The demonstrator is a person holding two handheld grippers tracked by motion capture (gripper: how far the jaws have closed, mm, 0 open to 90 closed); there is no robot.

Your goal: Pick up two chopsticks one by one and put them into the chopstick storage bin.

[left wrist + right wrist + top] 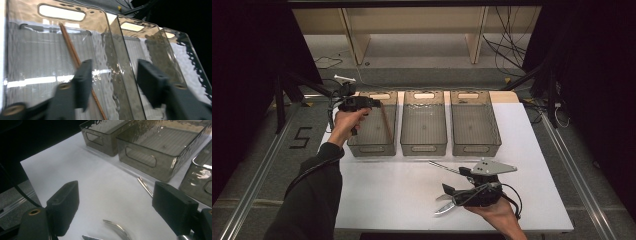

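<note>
A thin brown stick [386, 122] lies slanted inside the left of three clear grey bins [372, 148]. My left gripper [374, 103] hovers over that bin's back left corner. In the left gripper view the gripper [113, 80] is open and empty, with the stick [71, 50] below its left jaw. My right gripper [454, 181] is low over the table's front, pointing left. It is open in the right gripper view [118, 207]. A curved silver utensil [117, 228] lies on the table between its jaws, and a metal rod [145, 186] lies just beyond them.
The middle bin [424, 148] and right bin [476, 148] stand side by side at the back of the white table [382, 190]. The silver utensil [443, 209] and the metal rod [443, 166] lie on the table by the right hand.
</note>
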